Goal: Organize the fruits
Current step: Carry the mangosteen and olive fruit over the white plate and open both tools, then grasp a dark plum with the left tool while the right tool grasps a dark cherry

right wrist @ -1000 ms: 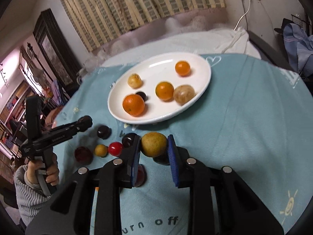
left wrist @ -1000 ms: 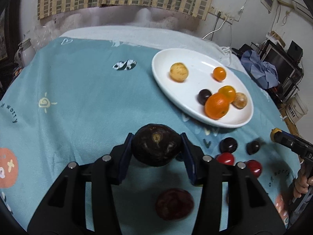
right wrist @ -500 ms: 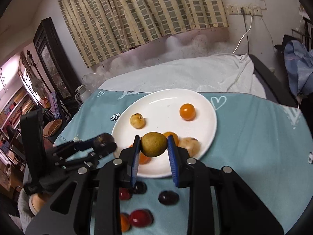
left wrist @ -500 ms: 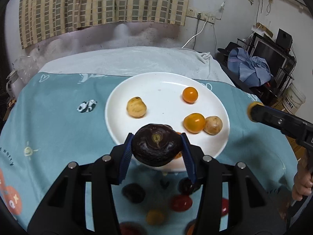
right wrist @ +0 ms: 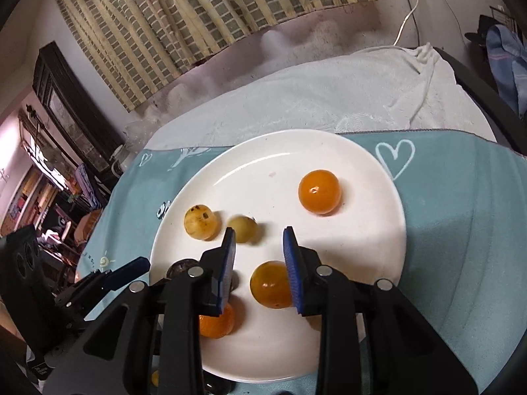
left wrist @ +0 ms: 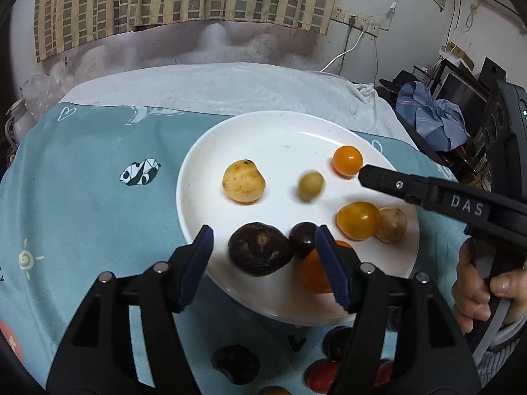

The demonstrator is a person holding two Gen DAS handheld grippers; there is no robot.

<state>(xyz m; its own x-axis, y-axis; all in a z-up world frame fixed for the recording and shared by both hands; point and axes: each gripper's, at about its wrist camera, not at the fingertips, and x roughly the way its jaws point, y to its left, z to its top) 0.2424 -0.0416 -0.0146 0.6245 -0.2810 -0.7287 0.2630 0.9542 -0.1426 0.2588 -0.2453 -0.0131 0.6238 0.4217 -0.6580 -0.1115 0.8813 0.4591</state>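
Left wrist view. The left gripper (left wrist: pixel 263 256) hangs over the near edge of the white plate (left wrist: pixel 263 131), its jaws opening; the dark brown fruit (left wrist: pixel 260 252) lies on the plate between the blue pads (left wrist: pixel 329 266) with a gap on either side, so it is released, not grasped. Touching its right side is a small dark plum (left wrist: pixel 303 238), and an orange (left wrist: pixel 313 273) sits partly hidden behind the right pad. Further on the plate: a speckled yellow fruit (left wrist: pixel 243 181), a blurred yellow-green fruit (left wrist: pixel 310 185), apparently in motion, two orange tomatoes, far (left wrist: pixel 347 160) and near (left wrist: pixel 358 220), and a tan fruit (left wrist: pixel 392 224) touching the latter. The right gripper's arm (left wrist: pixel 428 194) reaches in from the right, held by a hand (left wrist: pixel 484 293). Dark and red fruits (left wrist: pixel 235 367) remain on the teal cloth (left wrist: pixel 82 197) near the camera.

Right wrist view. The right gripper (right wrist: pixel 260 263) stands released above the plate (right wrist: pixel 378 247); nothing lies between its pads, and the yellow-green fruit (right wrist: pixel 243 228) rests just beyond its left pad, beside the speckled fruit (right wrist: pixel 201 223). The left gripper (right wrist: pixel 128 271) appears at lower left.

Step in hand: depositing, with both fruits let go onto the plate. The next move probably calls for lifting both grippers clear without nudging the plated fruit, then returning to the loose fruits on the cloth, taking one at a time with jaws wide enough to straddle it.
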